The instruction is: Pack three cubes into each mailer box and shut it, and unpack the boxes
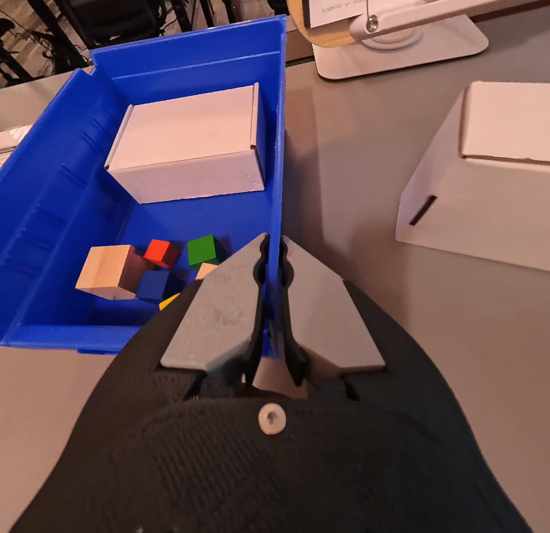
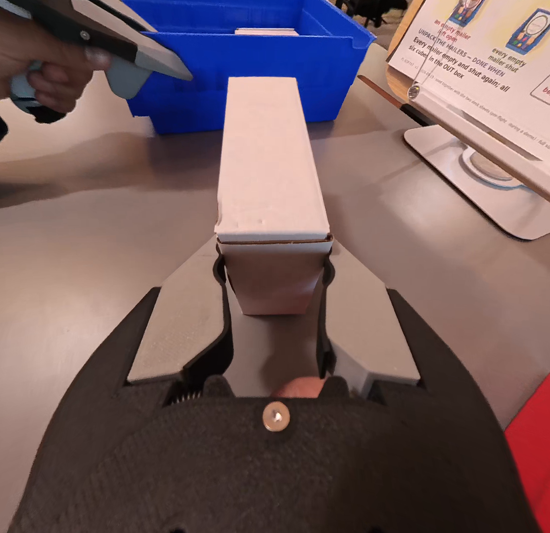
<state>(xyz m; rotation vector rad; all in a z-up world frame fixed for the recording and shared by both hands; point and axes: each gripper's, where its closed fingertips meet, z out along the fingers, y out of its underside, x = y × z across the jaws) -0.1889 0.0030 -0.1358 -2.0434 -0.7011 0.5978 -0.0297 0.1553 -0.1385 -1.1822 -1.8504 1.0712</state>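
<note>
Right wrist view: my right hand-held gripper (image 2: pixel 273 268) clamps a shut mailer box (image 2: pixel 268 173) on the table (image 2: pixel 89 251). My left hand-held gripper (image 1: pixel 274 245) pinches the blue bin (image 1: pixel 59 191) wall; cubes (image 1: pixel 202 249) loose, second mailer (image 1: pixel 190 140) shut inside — probably nearly unpacked.

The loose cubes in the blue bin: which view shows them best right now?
The left wrist view. It looks down into the blue bin, showing the red cube, green cube, blue cube and large wooden cube. The right wrist view shows only the bin's outer wall, no cubes.
</note>
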